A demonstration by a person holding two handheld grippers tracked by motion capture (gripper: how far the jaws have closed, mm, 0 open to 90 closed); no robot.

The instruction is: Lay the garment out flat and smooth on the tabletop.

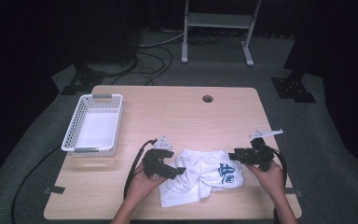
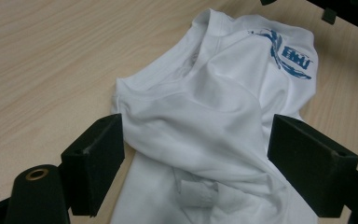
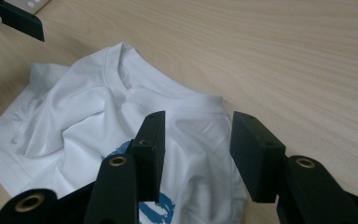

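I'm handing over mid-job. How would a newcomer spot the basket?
On the light wooden table, look to the far left side. The white perforated plastic basket sits there, beyond the left tongs. Unlike the crumpled white T-shirt, it is rigid, rectangular, with grey handles.

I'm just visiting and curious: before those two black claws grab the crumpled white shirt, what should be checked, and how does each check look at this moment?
1. Left gripper open: ok; its jaws stand wide apart with cloth between them.
2. Right gripper open: ok; a gap shows between its jaws, over the shirt's edge.
3. White T-shirt fully on the table: ok; it lies crumpled near the front edge, blue print up.
4. Either gripper already pinching cloth: cannot tell for touching, but neither is shut on it.
5. White basket out of the way: ok; it sits apart, at the table's left.
6. Cables clear of the shirt: ok in the high view.
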